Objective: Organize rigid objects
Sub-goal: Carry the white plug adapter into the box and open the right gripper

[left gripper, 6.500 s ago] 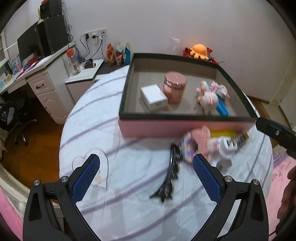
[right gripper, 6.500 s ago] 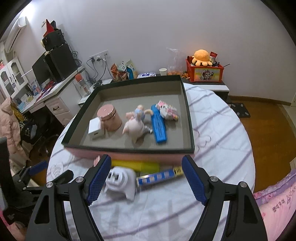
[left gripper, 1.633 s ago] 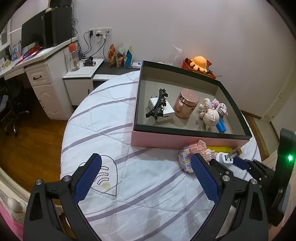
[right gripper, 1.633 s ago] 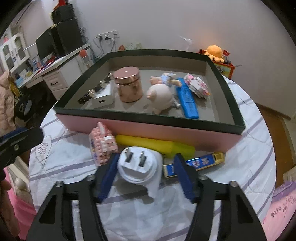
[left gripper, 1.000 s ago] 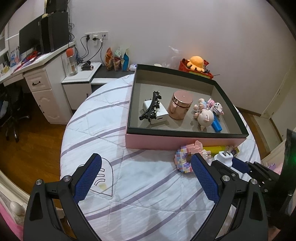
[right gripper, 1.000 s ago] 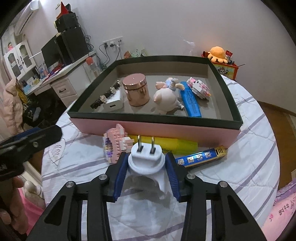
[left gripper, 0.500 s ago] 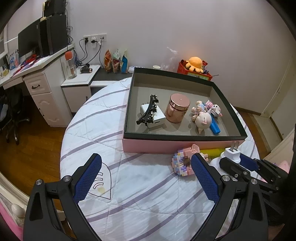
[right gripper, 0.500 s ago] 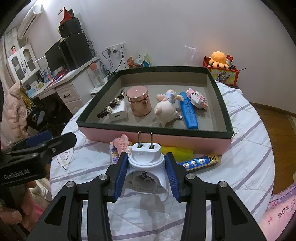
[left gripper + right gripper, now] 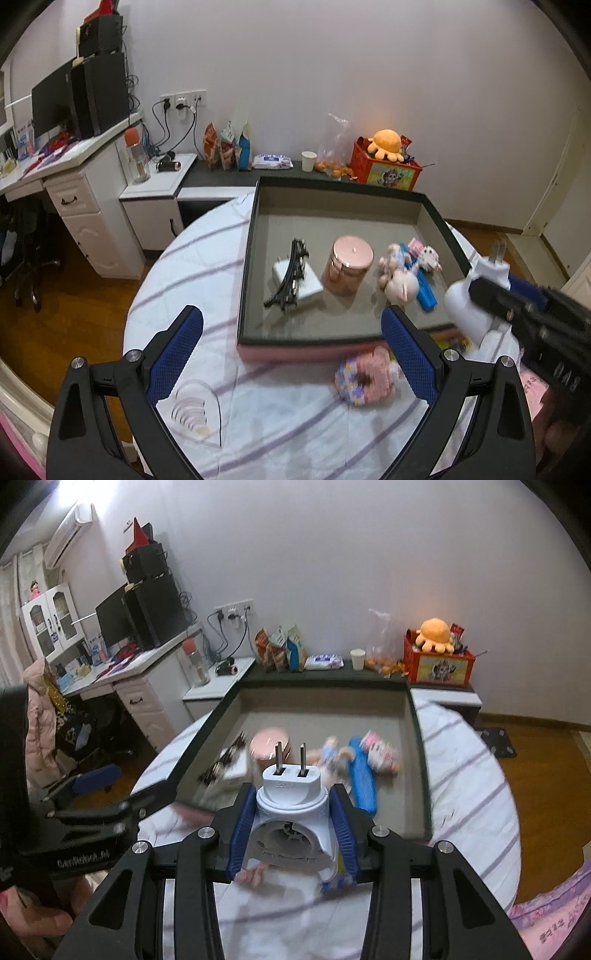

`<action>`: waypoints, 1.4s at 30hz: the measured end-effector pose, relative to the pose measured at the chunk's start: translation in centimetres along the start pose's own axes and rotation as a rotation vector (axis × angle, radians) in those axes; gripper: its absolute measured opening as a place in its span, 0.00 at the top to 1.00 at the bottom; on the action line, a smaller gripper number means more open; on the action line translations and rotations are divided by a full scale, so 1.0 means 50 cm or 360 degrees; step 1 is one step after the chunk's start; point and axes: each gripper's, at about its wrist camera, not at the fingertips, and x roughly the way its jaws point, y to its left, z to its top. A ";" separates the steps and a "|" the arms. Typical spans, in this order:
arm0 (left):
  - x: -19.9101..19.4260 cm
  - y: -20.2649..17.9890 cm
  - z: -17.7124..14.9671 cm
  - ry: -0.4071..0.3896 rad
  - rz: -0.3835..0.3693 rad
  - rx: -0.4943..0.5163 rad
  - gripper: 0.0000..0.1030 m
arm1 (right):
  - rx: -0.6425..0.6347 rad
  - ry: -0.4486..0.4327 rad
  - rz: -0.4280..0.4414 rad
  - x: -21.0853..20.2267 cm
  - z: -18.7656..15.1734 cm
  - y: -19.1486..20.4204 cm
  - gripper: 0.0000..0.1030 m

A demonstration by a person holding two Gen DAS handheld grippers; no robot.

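My right gripper (image 9: pixel 292 797) is shut on a white plug adapter (image 9: pixel 291 805), prongs pointing up, held in the air above the front edge of the dark-rimmed pink box (image 9: pixel 419 760). In the left wrist view the same adapter (image 9: pixel 467 306) hangs at the box's right front corner. Inside the box (image 9: pixel 251 258) are a black hair clip (image 9: pixel 290 284) on a white block, a pink candle jar (image 9: pixel 349 264), a pig figure (image 9: pixel 400 282) and a blue bar (image 9: pixel 426 297). My left gripper (image 9: pixel 291 321) stands open above the table, nothing between its fingers. A pink brick toy (image 9: pixel 365 380) lies before the box.
The round table has a white striped cloth (image 9: pixel 184 280) and drops off at left to a wooden floor. A white desk (image 9: pixel 74 184) with a monitor stands far left. Snack bags and a red box with an orange plush (image 9: pixel 386 140) sit behind the box.
The right gripper closed on the adapter on the table and lifted it up to the box's front edge. The left gripper drew back and rose a little, still open.
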 end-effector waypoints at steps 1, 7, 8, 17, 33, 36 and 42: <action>0.009 -0.002 0.009 -0.0002 0.0003 0.0006 0.04 | -0.0003 -0.0006 -0.0005 0.007 0.014 -0.005 0.59; 0.078 -0.017 0.057 0.0029 0.0033 0.0047 0.04 | -0.0006 0.0001 -0.0021 0.083 0.087 -0.035 0.59; 0.093 -0.021 0.068 0.0035 0.0040 0.0054 0.04 | -0.0006 0.0011 -0.0022 0.103 0.097 -0.040 0.59; 0.246 -0.022 0.150 0.0108 0.0111 0.0033 0.04 | 0.0022 0.0188 -0.0022 0.263 0.140 -0.085 0.59; 0.255 -0.001 0.148 0.0123 0.0092 -0.0029 0.04 | 0.0047 0.0375 -0.0110 0.340 0.150 -0.102 0.26; 0.224 -0.006 0.143 0.0094 0.0085 -0.0026 0.04 | 0.0067 0.0327 -0.0098 0.309 0.149 -0.099 0.23; 0.137 -0.021 0.117 0.0019 0.0074 -0.0007 0.04 | 0.0074 0.0206 -0.0087 0.218 0.135 -0.085 0.21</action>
